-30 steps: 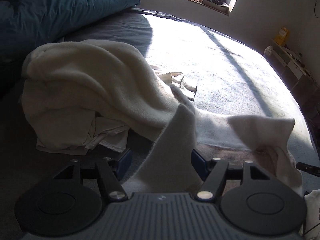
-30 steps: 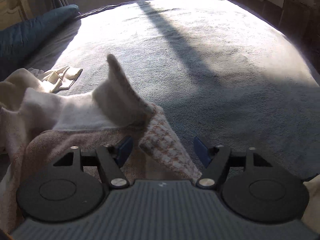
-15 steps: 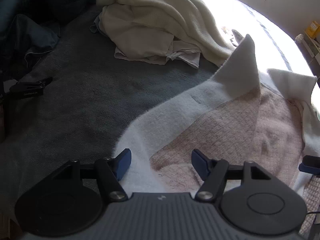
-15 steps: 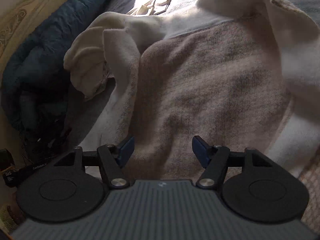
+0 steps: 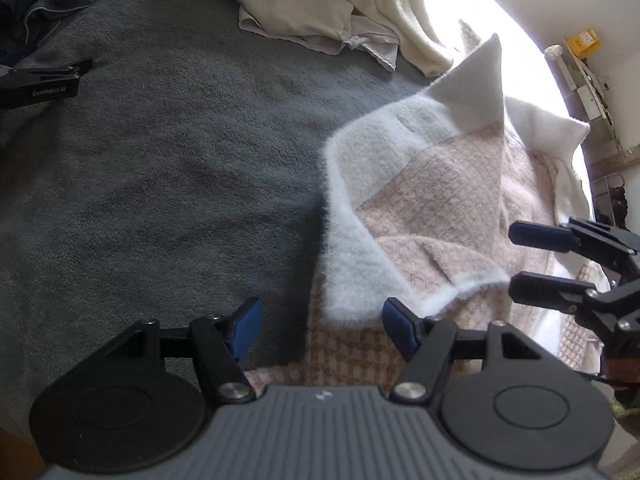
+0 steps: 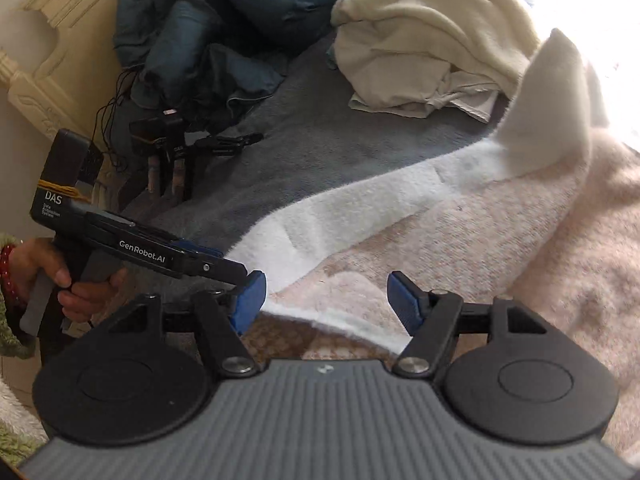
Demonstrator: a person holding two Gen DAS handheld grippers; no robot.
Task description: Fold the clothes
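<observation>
A pink-beige woollen garment (image 5: 440, 200) with a white fleecy border lies spread on the grey bed cover (image 5: 160, 160), one white corner (image 5: 476, 92) standing up. My left gripper (image 5: 322, 326) hangs open over the garment's near edge, its pads not pressing the cloth. At the right of that view my right gripper (image 5: 520, 262) hovers over the same garment. In the right wrist view my right gripper (image 6: 326, 300) is opening above the folded white hem (image 6: 360, 324), which lies below and between its fingers, not pinched. A hand holds the left gripper (image 6: 224, 266) just beside it.
A cream pile of clothes (image 6: 420, 40) sits further up the bed, a blue duvet (image 6: 240, 0) behind it. A spare black gripper (image 5: 40, 80) lies on the cover at the left, near cables and a carved headboard (image 6: 36, 92). Shelves (image 5: 588, 80) stand past the bed.
Both views have swung from looking across the bed to looking down on the garment. The cloth that stood up between both pairs of fingers now lies spread on the bed.
</observation>
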